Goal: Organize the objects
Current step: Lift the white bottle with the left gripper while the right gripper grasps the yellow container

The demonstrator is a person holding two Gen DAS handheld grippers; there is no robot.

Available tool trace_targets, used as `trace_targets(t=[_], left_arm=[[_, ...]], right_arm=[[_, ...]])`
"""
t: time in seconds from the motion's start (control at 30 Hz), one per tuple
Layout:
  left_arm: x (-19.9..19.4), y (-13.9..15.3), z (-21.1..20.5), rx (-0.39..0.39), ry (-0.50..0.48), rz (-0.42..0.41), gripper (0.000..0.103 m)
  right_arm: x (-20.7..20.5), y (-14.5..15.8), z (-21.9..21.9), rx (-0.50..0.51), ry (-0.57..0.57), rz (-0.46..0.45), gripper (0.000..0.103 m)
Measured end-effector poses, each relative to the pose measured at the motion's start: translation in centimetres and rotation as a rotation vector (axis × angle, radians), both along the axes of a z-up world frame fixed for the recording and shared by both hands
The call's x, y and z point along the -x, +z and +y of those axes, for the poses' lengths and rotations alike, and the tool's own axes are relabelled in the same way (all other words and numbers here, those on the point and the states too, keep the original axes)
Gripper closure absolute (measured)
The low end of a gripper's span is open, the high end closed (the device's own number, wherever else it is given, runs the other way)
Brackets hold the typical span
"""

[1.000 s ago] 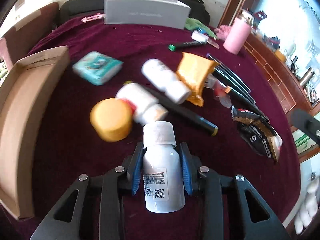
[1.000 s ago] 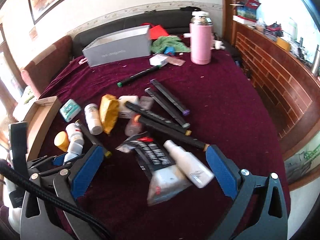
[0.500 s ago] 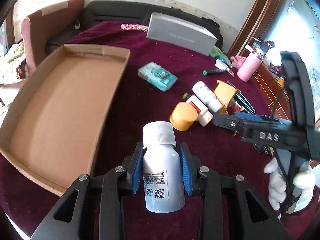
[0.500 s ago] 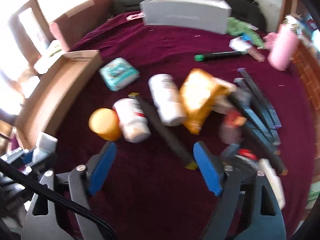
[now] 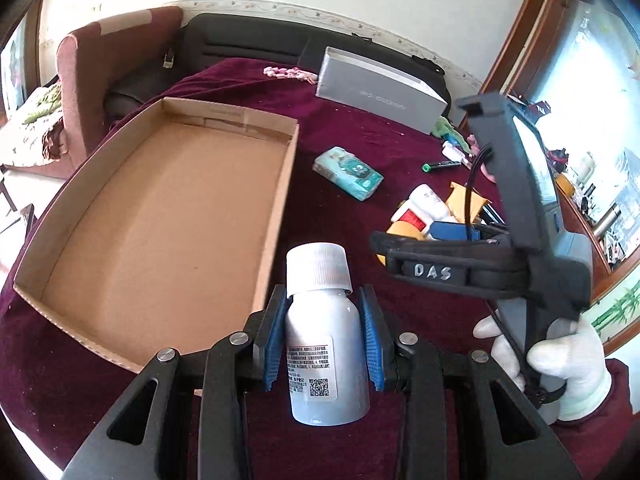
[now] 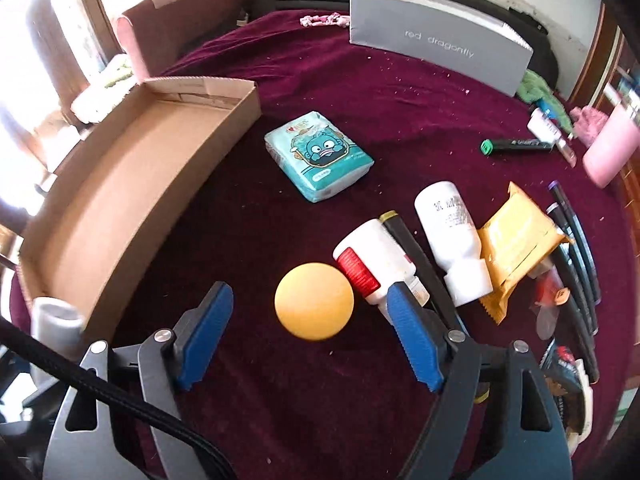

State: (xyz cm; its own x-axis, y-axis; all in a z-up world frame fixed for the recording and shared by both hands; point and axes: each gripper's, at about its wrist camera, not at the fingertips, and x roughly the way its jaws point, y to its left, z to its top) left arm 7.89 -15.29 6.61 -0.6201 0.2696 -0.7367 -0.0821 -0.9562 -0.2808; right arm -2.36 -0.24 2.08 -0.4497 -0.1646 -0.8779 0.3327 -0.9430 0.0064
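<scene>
Left claw [image 5: 322, 340]: blue ribbed pads pinching a small bottle [image 5: 326, 344] by its sides, just beside the near corner of the box.
Bottle: pale grey body, white ridged cap, printed label with a square code; held off the cloth.
Right claw [image 6: 308, 338]: spread, pads clear of everything; a yellow round lid [image 6: 314, 300] sits between them on the cloth.
Right hand [image 5: 560, 364]: white knit glove around the claw's handle.
Box [image 5: 276, 200]: shallow brown cardboard tray, low walls, nothing inside.
Desk [image 6: 340, 92]: covered in dark red velvety cloth with pale crumbs.
Tissue pack [image 6: 318, 156]: teal soft plastic with a cartoon face, lying flat, well apart from the box.
White bottles: one with a red band [image 6: 370, 268] touching the lid; a second [image 6: 452, 236] beside it, lying down.
Orange pouch [image 6: 516, 244]: crinkled foil, leaning on the second bottle.
Markers [image 6: 576, 240]: long dark sticks in a row at the right.
Grey carton [image 6: 436, 36]: long, matte, at the far edge.
</scene>
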Motion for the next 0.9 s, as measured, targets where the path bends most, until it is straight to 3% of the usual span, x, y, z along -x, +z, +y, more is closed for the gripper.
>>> trace_targets(t=[0.07,0.1,0.13,0.33,0.5,0.9], left_arm=[[-0.1,-0.1,-0.6,-0.007,0.011,0.0,0.073],[-0.1,-0.1,-0.7,-0.01,0.013,0.0,0.073],[-0.2,-0.2,-1.0,-0.013,0.018,0.002,0.073],[-0.7,-0.2,-2.5,-0.018,0.047,0.006,0.073],[-0.5,0.8,-3.8,-0.045,0.063,0.01,0.073],[-0.4,6.7,-7.4,-0.023,0.096,0.112,0.073]], right_arm=[[-0.1,-0.3,-0.8,-0.051,0.003,0.013,0.026],[-0.2,-0.7,-1.2,-0.069,0.016,0.004,0.041],[-0.2,-1.4,-1.4,-0.076,0.015,-0.023,0.065],[-0.1,-1.3,1.7,0.088,-0.077,-0.068,0.064],[-1.3,0.3,2.6,0.117,-0.067,-0.05,0.064],[-3.9,7.0,-2.3,0.223,0.068,0.001,0.064]])
